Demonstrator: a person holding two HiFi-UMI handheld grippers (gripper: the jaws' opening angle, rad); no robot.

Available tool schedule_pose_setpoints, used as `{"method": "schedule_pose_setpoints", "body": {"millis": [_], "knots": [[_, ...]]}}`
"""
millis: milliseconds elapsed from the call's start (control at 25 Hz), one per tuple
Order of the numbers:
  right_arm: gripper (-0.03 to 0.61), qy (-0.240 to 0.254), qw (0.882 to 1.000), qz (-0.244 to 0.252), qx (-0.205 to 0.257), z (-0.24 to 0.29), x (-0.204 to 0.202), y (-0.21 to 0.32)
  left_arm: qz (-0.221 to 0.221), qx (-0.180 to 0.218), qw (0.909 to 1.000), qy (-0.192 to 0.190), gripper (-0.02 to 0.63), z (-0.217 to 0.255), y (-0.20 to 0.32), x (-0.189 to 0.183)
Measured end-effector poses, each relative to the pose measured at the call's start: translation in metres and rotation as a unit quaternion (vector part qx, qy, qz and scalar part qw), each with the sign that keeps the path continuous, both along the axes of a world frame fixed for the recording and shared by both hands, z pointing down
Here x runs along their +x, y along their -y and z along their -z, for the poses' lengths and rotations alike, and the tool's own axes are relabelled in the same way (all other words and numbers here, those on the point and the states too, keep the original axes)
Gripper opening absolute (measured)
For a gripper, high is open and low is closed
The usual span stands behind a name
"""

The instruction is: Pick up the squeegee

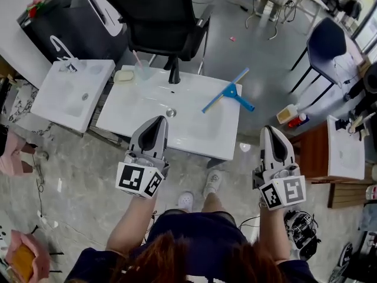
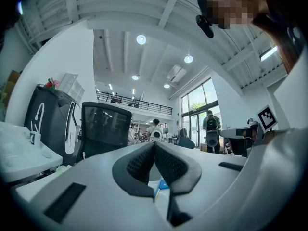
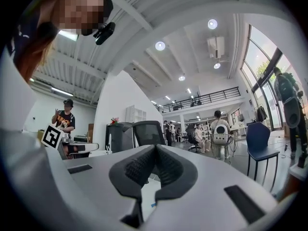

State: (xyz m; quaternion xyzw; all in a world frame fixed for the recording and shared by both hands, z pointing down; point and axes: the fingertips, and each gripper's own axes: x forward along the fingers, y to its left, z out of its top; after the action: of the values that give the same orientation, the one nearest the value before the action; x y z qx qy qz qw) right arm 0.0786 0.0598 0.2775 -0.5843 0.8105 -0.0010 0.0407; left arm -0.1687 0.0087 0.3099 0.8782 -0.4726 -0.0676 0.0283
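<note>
The left gripper (image 1: 158, 121) has its jaws pressed together with nothing between them. The right gripper (image 1: 270, 130) is closed and empty in the same way. Both point level toward the far side, side by side and well apart. The left gripper's tip hangs over the near part of the middle sink (image 1: 194, 135), close to its drain (image 1: 171, 113). The right gripper is just off that sink's right edge, above the floor. The one squeegee (image 1: 228, 92), blue, lies slantwise on the far right part of the middle sink's top, with its handle poking past the right edge. Neither gripper touches it. At the far left corner of this sink stands one clear cup (image 1: 142, 71) holding a pink stick (image 1: 136, 56), and just beside it is one soap dish (image 1: 124, 75). Three white sinks are in sight: the middle one, a left sink (image 1: 59, 102) with a tap (image 1: 63, 53), and a right sink (image 1: 344, 152). There are two chairs: a black office chair (image 1: 159, 16) behind the middle sink and a blue chair (image 1: 327, 40) farther right.
</note>
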Motion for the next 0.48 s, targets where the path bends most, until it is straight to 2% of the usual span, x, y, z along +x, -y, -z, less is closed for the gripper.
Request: {"method": "schedule_pose_setpoints", "body": {"millis": [280, 480], "knots": [[0.015, -0.01, 0.998, 0.051, 0.017, 0.014, 0.045, 0.093, 0.041, 0.009, 0.9991, 0.002, 0.02, 0.008, 0.076, 0.044], [0.015, 0.001, 0.996, 0.084, 0.022, 0.015, 0.078, 0.146, 0.065, 0.018, 0.9977, 0.007, 0.02, 0.006, 0.117, 0.08]]}}
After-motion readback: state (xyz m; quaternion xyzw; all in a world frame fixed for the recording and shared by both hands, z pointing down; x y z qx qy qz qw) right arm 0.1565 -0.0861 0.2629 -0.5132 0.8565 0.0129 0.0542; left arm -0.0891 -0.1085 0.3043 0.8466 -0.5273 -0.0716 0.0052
